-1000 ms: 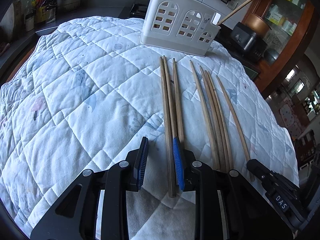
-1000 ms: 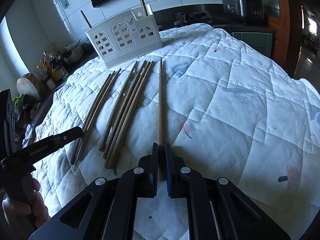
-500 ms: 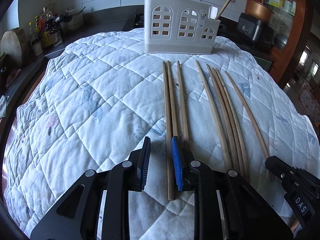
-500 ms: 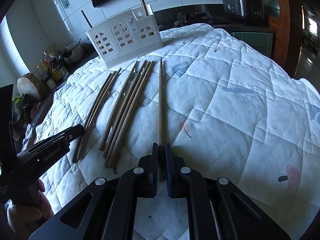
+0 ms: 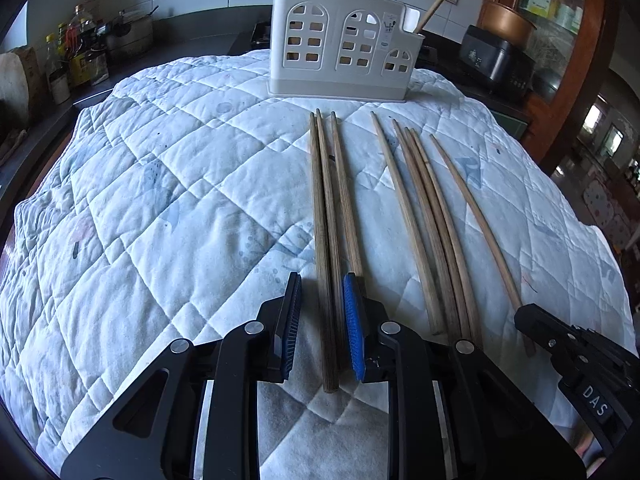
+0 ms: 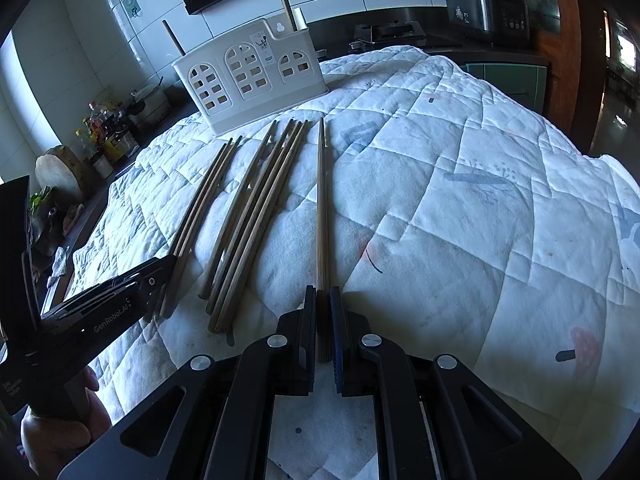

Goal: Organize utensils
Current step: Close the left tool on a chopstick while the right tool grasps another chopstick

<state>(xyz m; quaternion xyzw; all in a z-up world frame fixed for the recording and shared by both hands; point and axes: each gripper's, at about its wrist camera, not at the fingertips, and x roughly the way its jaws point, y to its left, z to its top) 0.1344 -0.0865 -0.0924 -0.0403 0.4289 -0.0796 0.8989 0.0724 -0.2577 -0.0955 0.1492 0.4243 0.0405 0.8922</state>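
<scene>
Several wooden chopsticks lie side by side on a quilted white cloth [image 5: 160, 208]. A white utensil holder [image 5: 344, 56] stands at the far end with two chopsticks upright in it; it also shows in the right wrist view [image 6: 248, 76]. My left gripper [image 5: 322, 292] is open, its jaws astride the near ends of a pair of chopsticks [image 5: 324, 216] from the left group of three. My right gripper [image 6: 323, 300] is shut on the near end of a single chopstick [image 6: 321, 208], which lies on the cloth. It shows in the left wrist view [image 5: 576, 356].
A middle bundle of several chopsticks [image 5: 432, 224] lies between the grippers. Bottles and jars [image 5: 72, 60] stand on the counter at the far left. A dark appliance [image 5: 496, 60] sits at the far right. The cloth falls away at its edges.
My left gripper has shifted left and narrowed, so two chopsticks now lie between its jaws instead of beside them. The right gripper has stayed shut on its chopstick without moving.
</scene>
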